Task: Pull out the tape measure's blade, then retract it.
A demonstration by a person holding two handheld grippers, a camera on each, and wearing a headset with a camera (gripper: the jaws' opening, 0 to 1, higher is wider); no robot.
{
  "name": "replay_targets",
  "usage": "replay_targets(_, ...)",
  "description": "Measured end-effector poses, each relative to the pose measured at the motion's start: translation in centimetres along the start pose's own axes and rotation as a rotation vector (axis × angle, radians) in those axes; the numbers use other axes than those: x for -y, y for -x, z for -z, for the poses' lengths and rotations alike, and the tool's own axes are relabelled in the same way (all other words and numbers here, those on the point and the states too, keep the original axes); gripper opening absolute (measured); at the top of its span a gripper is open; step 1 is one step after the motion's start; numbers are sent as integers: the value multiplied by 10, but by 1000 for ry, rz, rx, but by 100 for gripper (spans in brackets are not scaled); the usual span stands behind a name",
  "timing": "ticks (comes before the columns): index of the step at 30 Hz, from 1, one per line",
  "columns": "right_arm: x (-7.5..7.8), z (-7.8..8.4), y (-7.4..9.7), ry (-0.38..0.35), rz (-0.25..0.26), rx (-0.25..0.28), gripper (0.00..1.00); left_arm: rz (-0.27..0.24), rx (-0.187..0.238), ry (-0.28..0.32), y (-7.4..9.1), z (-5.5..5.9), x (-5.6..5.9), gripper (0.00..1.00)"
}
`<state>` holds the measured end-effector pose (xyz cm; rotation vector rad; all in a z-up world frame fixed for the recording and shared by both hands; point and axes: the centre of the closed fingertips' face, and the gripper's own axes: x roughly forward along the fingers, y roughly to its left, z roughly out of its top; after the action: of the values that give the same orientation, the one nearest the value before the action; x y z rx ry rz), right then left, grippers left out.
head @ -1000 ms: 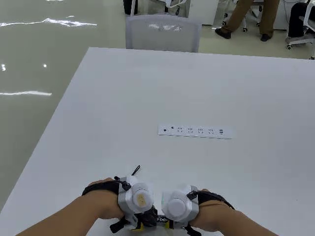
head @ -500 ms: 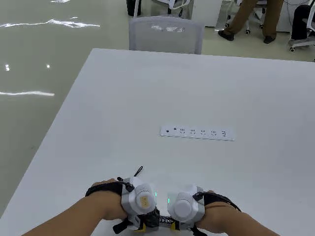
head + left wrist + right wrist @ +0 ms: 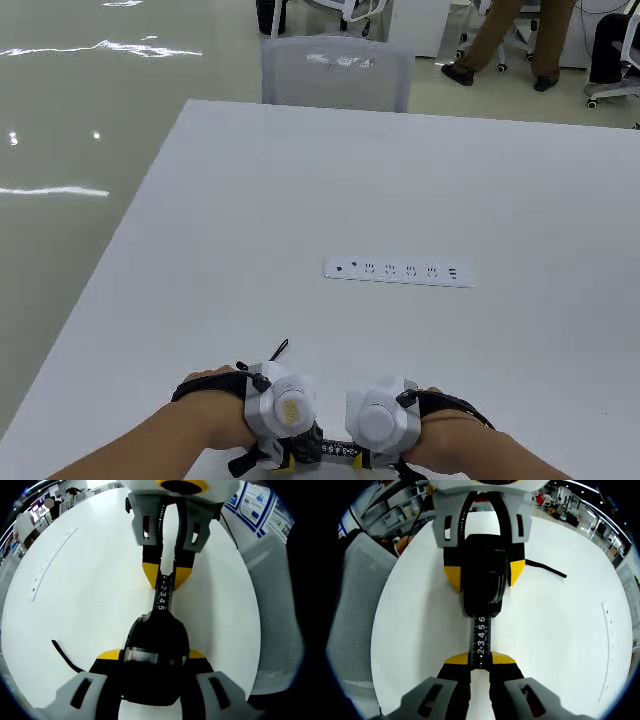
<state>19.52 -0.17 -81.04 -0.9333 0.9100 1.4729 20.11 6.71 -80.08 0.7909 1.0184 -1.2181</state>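
Note:
A black tape measure case sits between the yellow-tipped fingers of my left gripper, which is shut on it. Its wrist strap trails on the table. A short length of black blade with white numbers runs out of the case to my right gripper, which is shut on the blade's end. In the right gripper view, the blade leads from my right gripper to the case. From the head view, both grippers sit close together at the table's near edge.
A white power strip lies mid-table, beyond the grippers. A grey mesh chair stands at the table's far edge. People's legs and office chairs are across the floor. The white table is broad and bare.
The two grippers have drawn slightly apart, and a little more blade shows between them. The head camera has shifted a bit.

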Motion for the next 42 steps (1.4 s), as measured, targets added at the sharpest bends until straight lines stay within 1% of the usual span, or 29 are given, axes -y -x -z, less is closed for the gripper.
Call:
replay_targets(7, -1, 6, 2, 2, -1, -19, 12, -2, -3, -1, 0, 2, -1, 39)
replay_targets(12, -1, 11, 5, 1, -3, -32, 12, -6, 10, 5, 0, 3, -1, 39)
replay_targets(15, -1, 15, 6, 3, -2, -39, 12, -6, 5, 5, -3, 5, -3, 39)
replay_targets(21, 0, 20, 8, 2, 2, -46, 12, -7, 3, 7, -1, 4, -3, 39)
replay_targets(24, 0, 24, 9, -1, 1, -51, 12, -6, 2, 6, -4, 7, -5, 39)
replay_targets(26, 0, 25, 10, -2, 1, -54, 12, -7, 1, 5, -3, 5, -3, 39)
replay_targets(32, 3, 34, 8, -6, 0, -58, 12, -7, 4, 6, -1, 5, -2, 39)
replay_targets(36, 2, 35, 9, -3, 1, -60, 12, -6, 5, 9, -1, 5, -2, 39)
replay_targets(39, 2, 38, 10, -3, 2, -59, 12, -4, 6, 10, -3, 6, -4, 39)
replay_targets(42, 2, 40, 11, -2, 0, -64, 12, -5, 6, 9, -1, 5, -2, 39)
